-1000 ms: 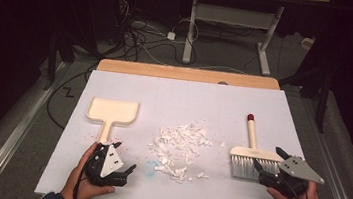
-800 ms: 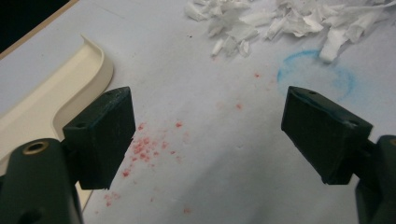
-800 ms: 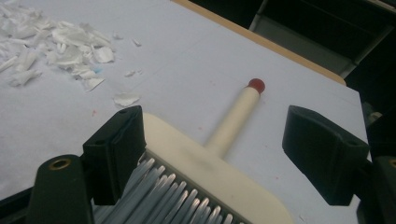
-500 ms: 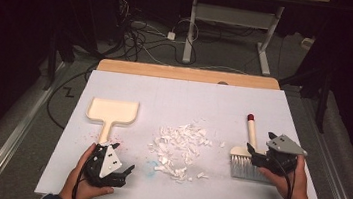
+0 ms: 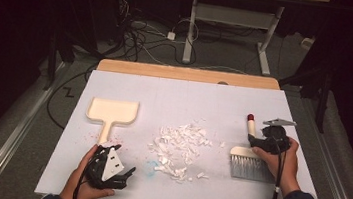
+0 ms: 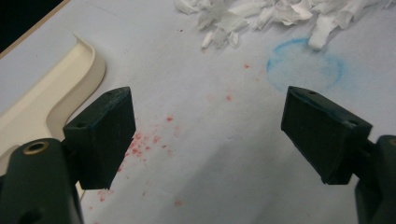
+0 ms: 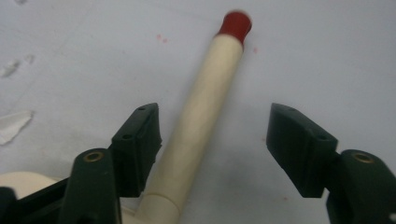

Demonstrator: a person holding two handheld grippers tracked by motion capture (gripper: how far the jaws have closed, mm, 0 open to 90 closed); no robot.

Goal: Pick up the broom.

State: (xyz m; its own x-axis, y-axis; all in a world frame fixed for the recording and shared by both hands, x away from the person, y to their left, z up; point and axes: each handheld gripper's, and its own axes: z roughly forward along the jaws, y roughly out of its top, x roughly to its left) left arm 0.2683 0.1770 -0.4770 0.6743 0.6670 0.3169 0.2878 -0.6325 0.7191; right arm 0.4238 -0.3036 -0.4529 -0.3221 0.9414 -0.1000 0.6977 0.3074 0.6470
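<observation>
A brush lies at the table's right, with a cream handle point(image 5: 250, 133) tipped in red and grey bristles point(image 5: 251, 169) toward me. My right gripper point(image 5: 256, 140) straddles that handle point(image 7: 201, 107). Its jaws have just been closing, with the handle between them. In the right gripper view point(image 7: 215, 116) the left jaw sits right beside the handle and the right jaw stands apart, so nothing is gripped. My left gripper point(image 5: 123, 174) rests open near the front edge, just in front of the cream dustpan point(image 5: 112, 111). Between its jaws point(image 6: 208, 100) is bare table.
A heap of white paper scraps point(image 5: 179, 147) lies mid-table between dustpan and brush. A faint blue ring point(image 6: 303, 65) and red specks point(image 6: 140, 144) mark the white tabletop point(image 5: 190, 96). Beyond the table stand desk legs and loose cables on the floor.
My right gripper has moved left and away from me, from beside the bristles to over the brush handle, and its jaws have narrowed. The left gripper has stayed put.
</observation>
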